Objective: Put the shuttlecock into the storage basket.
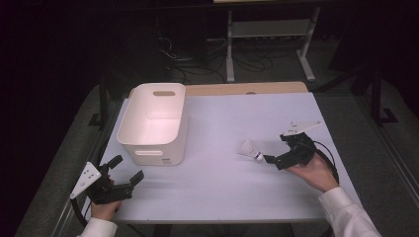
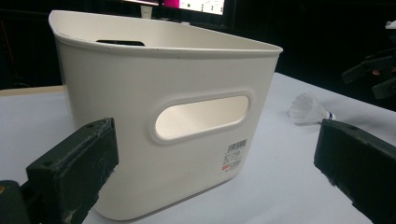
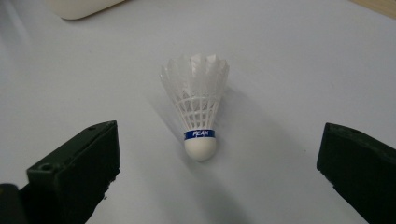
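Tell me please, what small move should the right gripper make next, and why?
Probably ease the right gripper forward and close it on the shuttlecock. Its jaws stand wide open, and the shuttlecock lies on the table just ahead of them, cork end toward the gripper, not yet touched.

Bin (image 1: 153, 123) sits on table (image 1: 222, 197), far-left area; shuttlecock (image 1: 249, 149) lies right of it, well apart. Left gripper (image 1: 126, 170) just before bin; right gripper (image 1: 271, 159) near shuttlecock's right, prob. not touching.

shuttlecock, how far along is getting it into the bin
Nothing is done yet: the shuttlecock lies on the table, apart from the white bin. In hand: the right gripper is open, jaws either side of its cork end. Left: grip, carry, drop. The left gripper waits open by the bin.
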{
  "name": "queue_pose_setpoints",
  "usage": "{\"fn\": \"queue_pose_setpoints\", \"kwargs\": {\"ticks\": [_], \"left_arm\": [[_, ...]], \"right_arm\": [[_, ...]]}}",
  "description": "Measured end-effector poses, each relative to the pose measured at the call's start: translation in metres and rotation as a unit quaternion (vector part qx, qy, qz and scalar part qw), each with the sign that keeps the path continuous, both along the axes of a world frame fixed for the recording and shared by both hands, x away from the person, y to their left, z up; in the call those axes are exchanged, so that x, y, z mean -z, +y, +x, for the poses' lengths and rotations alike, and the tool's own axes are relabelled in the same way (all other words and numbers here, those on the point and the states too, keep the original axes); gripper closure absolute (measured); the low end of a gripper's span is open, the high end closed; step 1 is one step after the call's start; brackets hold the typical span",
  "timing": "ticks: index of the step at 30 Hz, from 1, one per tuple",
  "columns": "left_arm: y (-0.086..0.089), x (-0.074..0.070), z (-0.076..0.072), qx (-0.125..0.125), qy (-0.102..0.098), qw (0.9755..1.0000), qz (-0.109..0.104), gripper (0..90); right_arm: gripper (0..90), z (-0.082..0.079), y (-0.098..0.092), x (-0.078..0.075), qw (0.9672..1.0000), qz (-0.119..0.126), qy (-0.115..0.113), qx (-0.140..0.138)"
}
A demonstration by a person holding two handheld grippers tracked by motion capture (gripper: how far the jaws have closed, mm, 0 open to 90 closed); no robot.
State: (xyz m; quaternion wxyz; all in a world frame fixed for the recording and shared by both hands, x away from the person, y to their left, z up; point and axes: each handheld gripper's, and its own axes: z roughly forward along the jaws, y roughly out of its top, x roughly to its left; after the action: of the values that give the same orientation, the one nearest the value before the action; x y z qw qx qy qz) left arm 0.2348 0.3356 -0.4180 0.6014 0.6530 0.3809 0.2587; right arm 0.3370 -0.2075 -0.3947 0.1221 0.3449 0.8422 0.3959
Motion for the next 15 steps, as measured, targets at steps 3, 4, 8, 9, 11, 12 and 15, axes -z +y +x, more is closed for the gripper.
{"fn": "queue_pose_setpoints", "kwargs": {"ticks": [3,4,8,9,11,12,15], "left_arm": [[0.0,0.0,0.0,0.0,0.0,1.0,-0.001,0.0],[0.0,0.0,0.0,0.0,0.0,1.0,0.0,0.0],[0.0,0.0,0.0,0.001,0.0,1.0,0.001,0.0],[0.0,0.0,0.0,0.001,0.0,1.0,0.0,0.0],[0.0,0.0,0.0,0.002,0.0,1.0,0.001,0.0],[0.0,0.0,0.0,0.002,0.0,1.0,0.001,0.0],[0.001,0.0,0.0,0.002,-0.001,1.0,0.007,0.0]], "right_arm": [[0.0,0.001,0.003,0.0,1.0,-0.003,0.006,-0.002],[0.0,0.002,0.004,0.0,1.0,-0.005,0.006,-0.005],[0.0,0.007,0.01,0.002,0.9998,-0.013,0.012,-0.013],[0.0,0.008,0.011,0.002,0.9996,-0.016,0.013,-0.016],[0.0,0.011,0.017,0.003,0.9991,-0.027,0.022,-0.025],[0.0,0.011,0.017,0.003,0.9991,-0.027,0.022,-0.025],[0.0,0.015,0.023,0.003,0.9983,-0.037,0.028,-0.035]]}}
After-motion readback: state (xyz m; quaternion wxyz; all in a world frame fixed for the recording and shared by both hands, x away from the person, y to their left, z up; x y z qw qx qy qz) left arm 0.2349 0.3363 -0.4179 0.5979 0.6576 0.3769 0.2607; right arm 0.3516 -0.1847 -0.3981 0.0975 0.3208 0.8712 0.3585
